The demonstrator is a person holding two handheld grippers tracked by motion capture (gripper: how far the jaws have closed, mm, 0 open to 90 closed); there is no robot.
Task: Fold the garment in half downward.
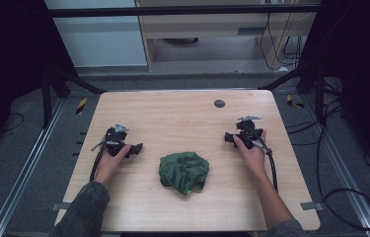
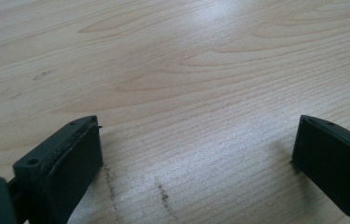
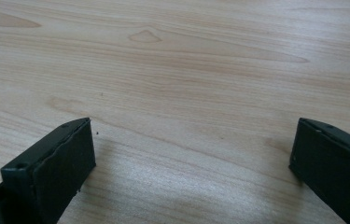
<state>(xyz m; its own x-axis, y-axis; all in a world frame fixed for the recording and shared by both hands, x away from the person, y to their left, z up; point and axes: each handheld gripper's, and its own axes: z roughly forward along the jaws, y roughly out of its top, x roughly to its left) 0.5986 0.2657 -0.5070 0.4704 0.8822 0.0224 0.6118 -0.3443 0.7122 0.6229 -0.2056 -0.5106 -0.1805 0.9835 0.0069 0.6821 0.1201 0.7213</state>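
From the high view I see a crumpled green cloth [image 1: 184, 171] lying on the wooden table [image 1: 182, 118], a little toward my side of the middle, bunched into a loose heap. My left gripper [image 1: 134, 148] rests on the table to the left of the cloth, its tips pointing toward it and near it but apart. My right gripper [image 1: 228, 138] sits to the right of the cloth and slightly farther up the table, also apart from it.

In the left gripper view my left gripper [image 2: 196, 140] has its jaws spread wide with bare wood grain between them and nothing held. The right gripper view shows the same for my right gripper [image 3: 193, 140]: jaws wide, bare table between.

A small dark round disc [image 1: 219, 103] sits near the far edge, well away from the cloth. Nothing lies between either gripper and the cloth. Black cables [image 1: 273, 170] trail from my hands, and beyond the table stand black frame bars [image 1: 182, 11]
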